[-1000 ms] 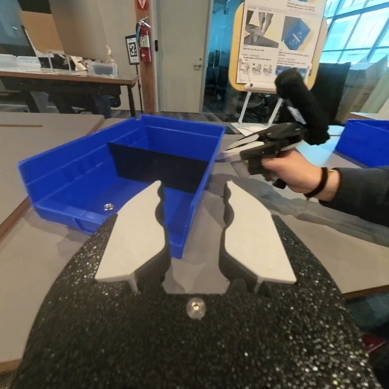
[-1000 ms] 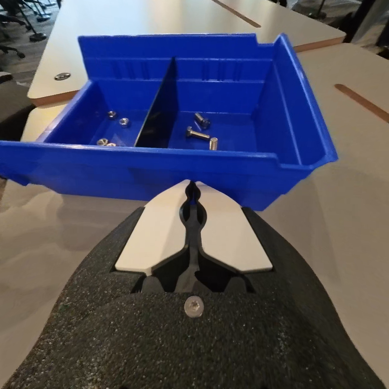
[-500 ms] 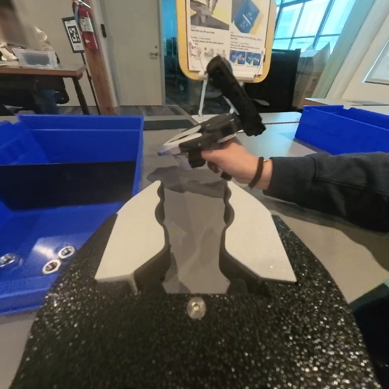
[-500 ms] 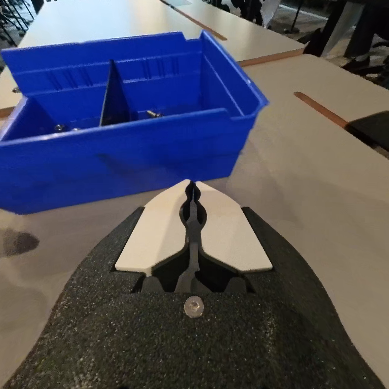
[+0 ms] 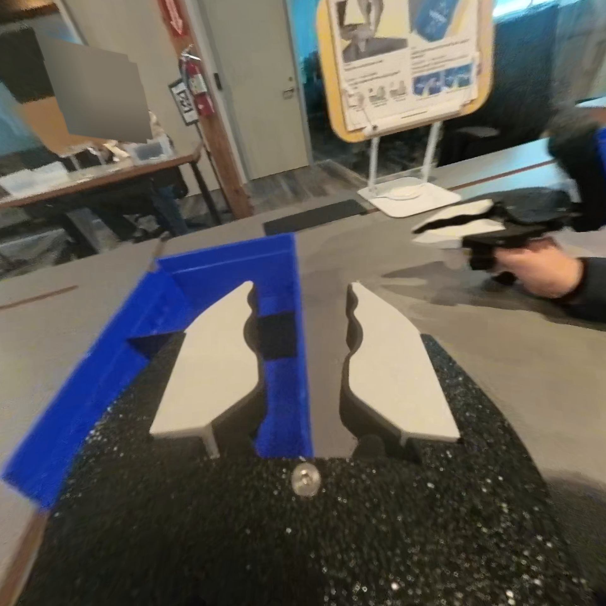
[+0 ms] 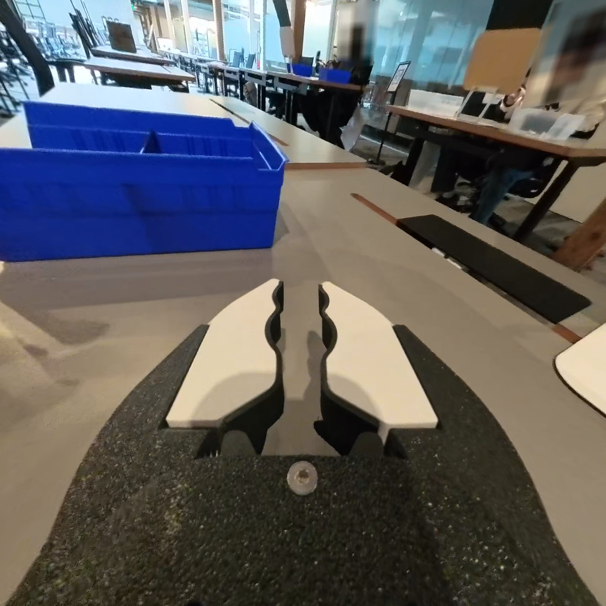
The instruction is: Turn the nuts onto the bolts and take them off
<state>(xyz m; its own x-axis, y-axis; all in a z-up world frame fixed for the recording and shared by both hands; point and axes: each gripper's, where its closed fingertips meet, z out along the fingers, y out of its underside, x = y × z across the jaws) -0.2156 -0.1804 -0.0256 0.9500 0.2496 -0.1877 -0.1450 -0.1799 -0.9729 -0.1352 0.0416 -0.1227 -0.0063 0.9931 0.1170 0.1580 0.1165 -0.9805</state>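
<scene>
A blue bin (image 5: 98, 377) with a black divider (image 5: 275, 334) stands on the grey table. My left gripper (image 5: 301, 285) is open and empty above the bin's right wall, and its body hides most of the bin's inside. No nuts or bolts show in either view. In the right wrist view the bin (image 6: 131, 196) is to the left and seen from the side. My right gripper (image 6: 300, 285) is open by a narrow gap, empty, low over bare table to the right of the bin. It also shows in the left wrist view (image 5: 459, 226), blurred and held by a hand (image 5: 541, 275).
A sign board on a white stand (image 5: 403, 65) stands behind the table, its base (image 5: 410, 196) on the tabletop. A black strip (image 6: 492, 262) lies in the table to the right. Other tables with people seated stand farther back (image 6: 492, 131). My right fingertips sit around 25 cm from my left ones.
My left gripper has swung back over the bin and stays open. My right gripper has turned right, away from the bin, dropped lower and gone from shut to slightly open.
</scene>
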